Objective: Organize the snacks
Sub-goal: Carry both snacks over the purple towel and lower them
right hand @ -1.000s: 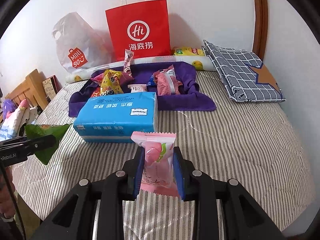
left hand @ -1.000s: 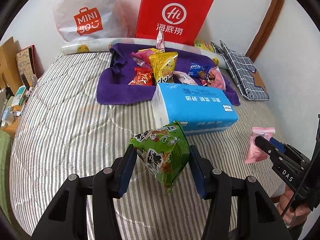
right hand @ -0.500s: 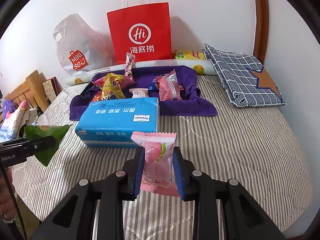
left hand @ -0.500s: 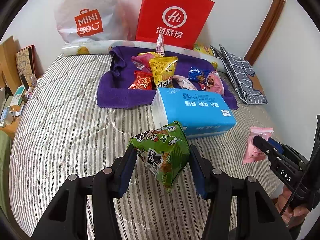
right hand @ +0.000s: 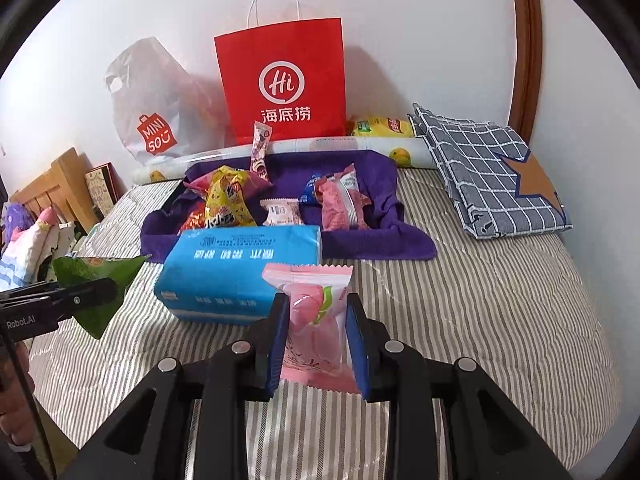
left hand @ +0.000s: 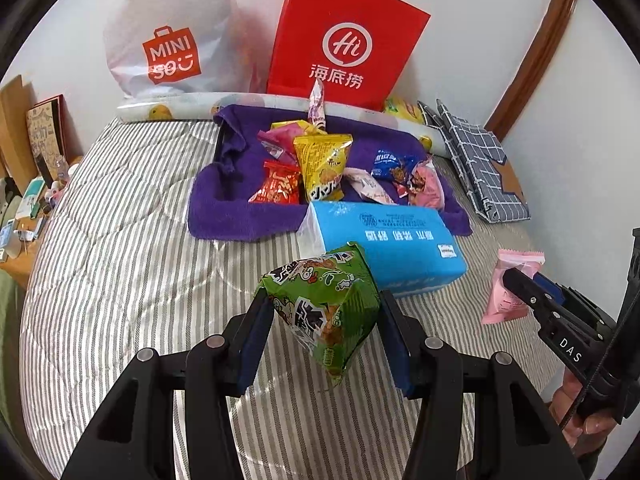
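STEP: carry to towel (left hand: 240, 216) | left gripper (left hand: 324, 320) clamps green bag (left hand: 324, 308) | right gripper (right hand: 316, 336) clamps pink pack (right hand: 316, 320) | NEXT: you clear the tissue pack (left hand: 396, 248) (it blocks the direct path).

A striped quilted bed (right hand: 480, 320) fills the room; white wall (right hand: 420, 40) behind. Wooden headboard (right hand: 52, 188) at left; brown door frame (right hand: 524, 48) at right.

I'm seeing a red bag (right hand: 282, 84) and a white bag (right hand: 154, 108) leaning on the wall behind the striped bed (right hand: 480, 300); a checked cloth (right hand: 488, 172) is lying right, a blue tissue pack (right hand: 240, 268) sitting mid-bed.
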Tool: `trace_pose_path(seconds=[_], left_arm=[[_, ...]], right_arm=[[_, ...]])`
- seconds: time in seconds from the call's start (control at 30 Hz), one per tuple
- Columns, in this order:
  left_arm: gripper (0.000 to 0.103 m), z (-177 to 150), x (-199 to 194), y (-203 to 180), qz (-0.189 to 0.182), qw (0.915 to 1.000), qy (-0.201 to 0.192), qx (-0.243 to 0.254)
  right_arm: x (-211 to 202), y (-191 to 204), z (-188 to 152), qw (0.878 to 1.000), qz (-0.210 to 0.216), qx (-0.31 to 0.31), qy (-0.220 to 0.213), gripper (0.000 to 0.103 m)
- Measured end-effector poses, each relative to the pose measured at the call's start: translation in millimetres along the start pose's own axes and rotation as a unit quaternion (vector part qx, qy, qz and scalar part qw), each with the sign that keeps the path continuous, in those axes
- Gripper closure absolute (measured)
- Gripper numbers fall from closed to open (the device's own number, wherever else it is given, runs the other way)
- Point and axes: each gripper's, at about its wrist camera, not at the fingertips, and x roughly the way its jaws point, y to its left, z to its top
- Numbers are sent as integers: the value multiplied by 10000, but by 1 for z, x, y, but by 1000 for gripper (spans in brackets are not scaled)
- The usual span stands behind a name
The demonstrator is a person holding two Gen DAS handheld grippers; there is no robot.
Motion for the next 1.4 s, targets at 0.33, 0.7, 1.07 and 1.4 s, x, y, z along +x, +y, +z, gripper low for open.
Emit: trace_pose_path(seconds=[0.33, 0.7, 1.07, 1.4], left_arm=[[51, 24, 6, 2, 4, 10000, -11, -17], [51, 52, 14, 3, 39, 10000, -66, -12], [51, 80, 27, 1, 36, 9999, -84, 63], [51, 114, 44, 15, 251, 9995, -127, 106]], right_arm=[[10, 3, 23, 10000, 48, -21, -52, 76], [24, 2, 50, 9999, 93, -45, -102, 76], [46, 0, 84, 9998, 95, -72, -146, 76], [74, -10, 112, 9996, 90, -56, -272, 76]])
